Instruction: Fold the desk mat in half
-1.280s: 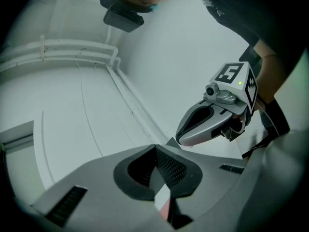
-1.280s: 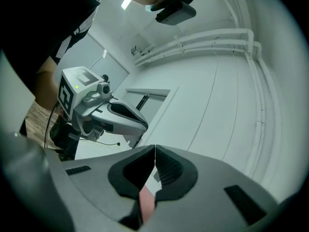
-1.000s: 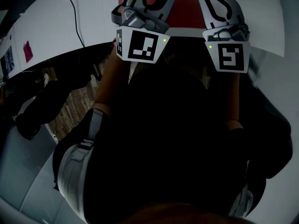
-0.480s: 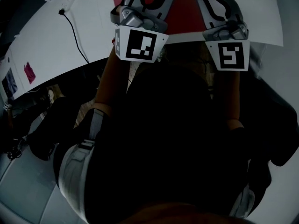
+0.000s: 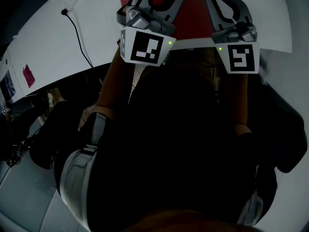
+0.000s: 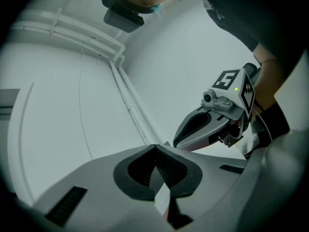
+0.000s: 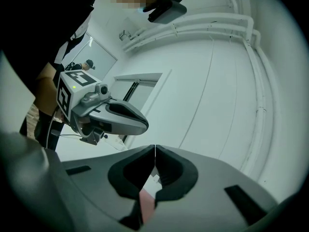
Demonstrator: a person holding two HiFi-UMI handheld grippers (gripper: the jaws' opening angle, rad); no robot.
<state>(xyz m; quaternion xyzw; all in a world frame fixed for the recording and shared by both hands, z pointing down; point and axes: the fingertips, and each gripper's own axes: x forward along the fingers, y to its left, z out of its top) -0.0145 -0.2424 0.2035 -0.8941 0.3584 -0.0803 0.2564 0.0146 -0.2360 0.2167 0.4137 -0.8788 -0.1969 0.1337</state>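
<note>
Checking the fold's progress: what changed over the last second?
Almost nothing: the black cable on the white table sits lower and further left in the head view, likely a camera shift. Left gripper and right gripper stay shut on the red desk mat, side by side.

Here's the left gripper (image 6: 155,149) up close: smooth grey shell, black ribbed pads (image 6: 174,169) set in a dark scalloped recess, and a black slot (image 6: 67,204) on its flank. The right gripper (image 7: 154,150) is its twin. Each carries a white cube, the left cube (image 5: 146,47) and the right cube (image 5: 240,57), printed with black square markers and lit by a small green dot. The person wears a black top (image 5: 183,144) and a black wrist cuff (image 6: 275,124).
</note>
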